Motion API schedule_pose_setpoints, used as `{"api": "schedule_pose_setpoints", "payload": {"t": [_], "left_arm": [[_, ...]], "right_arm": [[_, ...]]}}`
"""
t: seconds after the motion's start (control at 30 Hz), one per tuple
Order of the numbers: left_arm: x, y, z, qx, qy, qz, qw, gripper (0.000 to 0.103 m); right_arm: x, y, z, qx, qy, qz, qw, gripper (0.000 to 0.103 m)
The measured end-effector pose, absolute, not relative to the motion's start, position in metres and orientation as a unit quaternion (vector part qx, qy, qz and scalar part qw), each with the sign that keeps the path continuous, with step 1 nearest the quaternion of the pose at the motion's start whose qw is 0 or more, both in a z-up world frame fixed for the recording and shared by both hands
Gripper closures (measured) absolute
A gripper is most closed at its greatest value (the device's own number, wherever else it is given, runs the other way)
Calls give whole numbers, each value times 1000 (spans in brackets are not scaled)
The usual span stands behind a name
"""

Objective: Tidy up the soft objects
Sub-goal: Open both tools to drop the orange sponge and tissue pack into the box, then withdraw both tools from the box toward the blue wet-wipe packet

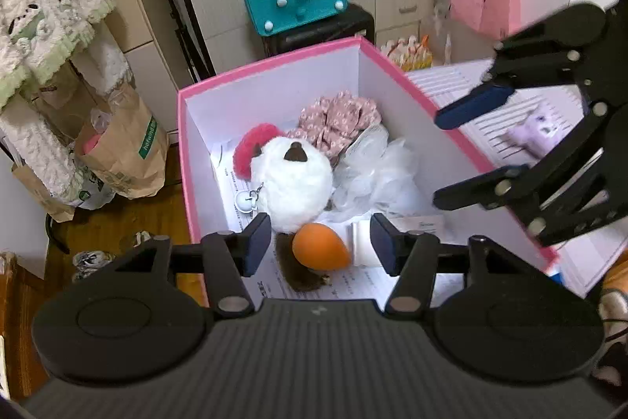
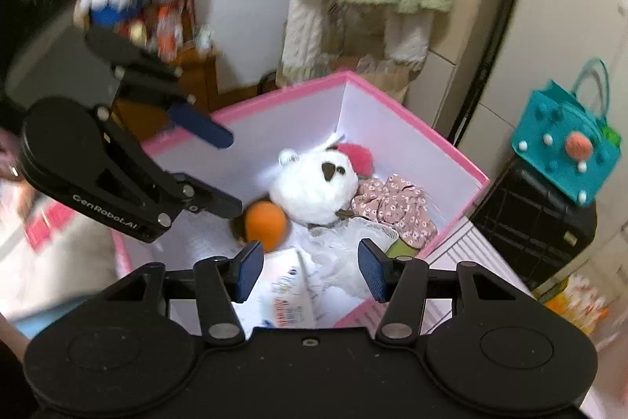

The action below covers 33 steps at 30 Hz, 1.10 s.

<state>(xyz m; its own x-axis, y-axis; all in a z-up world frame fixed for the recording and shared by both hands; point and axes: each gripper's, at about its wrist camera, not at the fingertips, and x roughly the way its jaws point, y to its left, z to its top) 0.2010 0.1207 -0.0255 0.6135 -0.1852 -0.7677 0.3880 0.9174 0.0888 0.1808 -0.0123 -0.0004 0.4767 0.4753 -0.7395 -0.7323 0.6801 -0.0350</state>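
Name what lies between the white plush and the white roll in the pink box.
The orange egg-shaped sponge lies between the white plush and white roll, in the left wrist view.

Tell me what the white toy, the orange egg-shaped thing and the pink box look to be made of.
White plush toy: long fluffy pile, matte, so likely synthetic fur. Orange egg-shaped sponge: smooth, matte, seamless skin, probably foam, though silicone is possible. Pink box: thin stiff walls, crisp folded corners, white inside, apparently paper-covered cardboard.

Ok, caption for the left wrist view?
Open left hand-held gripper above pink box holding white plush and orange ball.
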Motion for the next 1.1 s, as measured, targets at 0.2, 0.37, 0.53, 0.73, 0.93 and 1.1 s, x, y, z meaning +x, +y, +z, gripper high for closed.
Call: {"api": "schedule_pose_setpoints", "payload": {"t": [0.2, 0.37, 0.53, 0.73, 0.93, 1.1], "left_arm": [[178, 128, -2, 94, 404, -172, 893, 44], [157, 122, 13, 94, 406, -181, 891, 41], [135, 115, 30, 84, 403, -200, 889, 38], [108, 99, 51, 100, 377, -218, 895, 33], [89, 78, 58, 108, 375, -243, 888, 32], [77, 57, 56, 122, 381, -268, 877, 32]], "right_arm": [[154, -37, 25, -103, 353, 369, 854, 44], [124, -47, 44, -86, 341, 379, 856, 44], [103, -61, 59, -82, 331, 381, 859, 44], [78, -80, 67, -85, 322, 370, 867, 44], [53, -105, 65, -83, 321, 354, 874, 44], [34, -126, 60, -82, 319, 339, 881, 44]]}}
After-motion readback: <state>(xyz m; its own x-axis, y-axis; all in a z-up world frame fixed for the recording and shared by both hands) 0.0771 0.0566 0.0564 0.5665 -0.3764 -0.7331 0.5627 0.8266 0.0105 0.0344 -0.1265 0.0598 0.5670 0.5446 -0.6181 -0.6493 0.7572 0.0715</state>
